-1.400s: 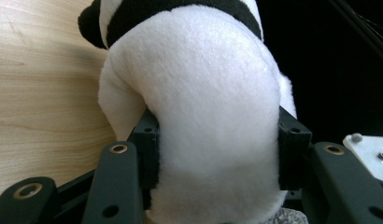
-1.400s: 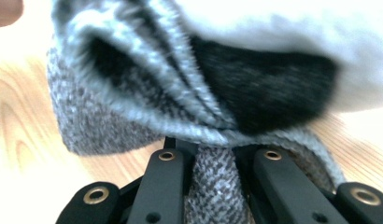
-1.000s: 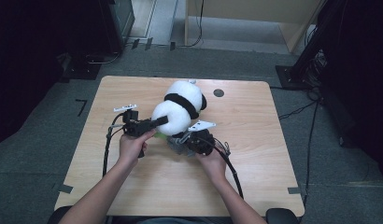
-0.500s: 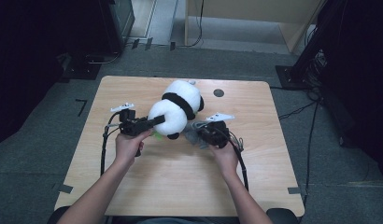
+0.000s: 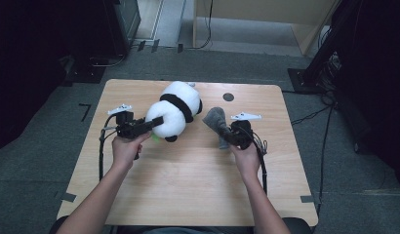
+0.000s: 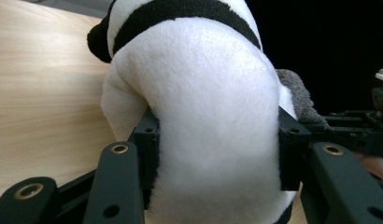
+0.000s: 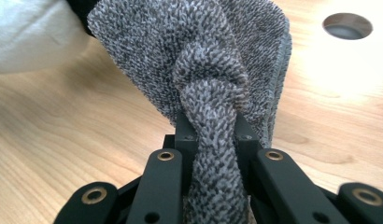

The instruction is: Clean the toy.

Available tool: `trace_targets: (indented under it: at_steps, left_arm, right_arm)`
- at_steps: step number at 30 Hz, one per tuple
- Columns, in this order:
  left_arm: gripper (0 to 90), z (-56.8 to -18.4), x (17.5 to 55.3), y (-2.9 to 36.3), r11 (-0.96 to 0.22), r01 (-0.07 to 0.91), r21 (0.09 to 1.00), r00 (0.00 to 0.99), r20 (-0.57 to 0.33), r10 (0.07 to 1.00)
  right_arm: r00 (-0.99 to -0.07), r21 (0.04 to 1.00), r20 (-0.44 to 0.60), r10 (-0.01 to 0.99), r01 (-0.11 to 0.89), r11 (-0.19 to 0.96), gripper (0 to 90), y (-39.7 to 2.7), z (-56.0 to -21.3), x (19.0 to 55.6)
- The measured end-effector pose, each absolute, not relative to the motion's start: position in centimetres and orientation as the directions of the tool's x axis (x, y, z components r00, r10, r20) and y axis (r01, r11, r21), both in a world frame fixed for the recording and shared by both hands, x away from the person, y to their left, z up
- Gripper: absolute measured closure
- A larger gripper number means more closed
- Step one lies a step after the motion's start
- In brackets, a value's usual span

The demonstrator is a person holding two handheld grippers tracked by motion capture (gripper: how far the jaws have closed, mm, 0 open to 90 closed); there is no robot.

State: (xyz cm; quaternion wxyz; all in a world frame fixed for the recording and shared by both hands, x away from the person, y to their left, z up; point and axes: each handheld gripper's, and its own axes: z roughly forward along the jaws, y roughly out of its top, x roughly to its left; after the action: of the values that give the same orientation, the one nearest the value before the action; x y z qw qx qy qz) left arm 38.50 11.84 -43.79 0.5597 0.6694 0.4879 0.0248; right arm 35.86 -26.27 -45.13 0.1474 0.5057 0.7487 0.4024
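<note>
A black-and-white panda plush (image 5: 177, 108) lies on the wooden table (image 5: 198, 185), left of centre. My left gripper (image 5: 156, 122) is shut on its white body; in the left gripper view the pads (image 6: 150, 140) press into the plush (image 6: 203, 88) from both sides. My right gripper (image 5: 226, 135) is shut on a grey knitted cloth (image 5: 215, 119), held up just right of the panda and apart from it. In the right gripper view the cloth (image 7: 203, 60) is bunched between the closed jaws of that gripper (image 7: 213, 128), and a bit of white plush (image 7: 26, 32) shows at the upper left.
A round cable hole (image 5: 228, 96) sits in the table near the far edge, also seen as the hole (image 7: 347, 25) beyond the cloth. Something small and green (image 5: 154, 138) peeks out under the panda. Cables trail from both grippers toward the near edge.
My right gripper has pulled the grey cloth to the right, away from the panda. The left gripper has shifted the panda slightly left.
</note>
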Motion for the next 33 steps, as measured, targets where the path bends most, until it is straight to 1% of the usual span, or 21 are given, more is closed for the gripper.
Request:
trace_targets:
  at_steps: [7,11,17,19,23,28,31,33]
  left_arm:
    - [49.1,-44.0,39.1,13.9,0.114,0.618,0.778,0.503,-0.503,0.703]
    - [49.0,-44.4,39.4,14.9,0.087,0.609,0.789,0.489,-0.460,0.741]
    - [48.9,-44.7,39.9,16.5,0.108,0.608,0.786,0.459,-0.459,0.760]
    - [48.8,-44.9,40.2,17.0,0.105,0.604,0.790,0.449,-0.446,0.774]
    - [48.7,-45.4,40.9,18.3,0.131,0.613,0.779,0.416,-0.460,0.784]
    - [48.5,-46.1,41.4,19.4,0.174,0.617,0.768,0.380,-0.484,0.788]
    - [47.5,-46.4,41.7,19.7,0.171,0.611,0.773,0.372,-0.470,0.800]
    - [46.5,-47.0,42.1,20.0,0.146,0.626,0.766,0.365,-0.453,0.813]
  right_arm:
    - [-0.426,0.762,0.192,0.884,0.633,0.139,78.6,-27.7,-44.8,36.1]
    - [-0.402,0.757,0.209,0.891,0.644,0.114,78.7,-29.0,-44.7,36.4]
    - [-0.361,0.750,0.225,0.905,0.657,0.076,78.5,-30.6,-45.2,37.2]
    - [-0.352,0.738,0.210,0.912,0.669,0.088,78.5,-30.9,-45.5,37.5]
    - [-0.345,0.731,0.203,0.917,0.676,0.092,78.0,-31.5,-45.7,38.0]
    - [-0.356,0.724,0.154,0.922,0.676,0.139,77.6,-31.7,-46.2,38.7]
    - [-0.351,0.718,0.163,0.922,0.683,0.133,77.2,-31.8,-46.9,39.1]
    - [-0.345,0.711,0.163,0.924,0.690,0.132,76.7,-31.9,-47.7,39.4]
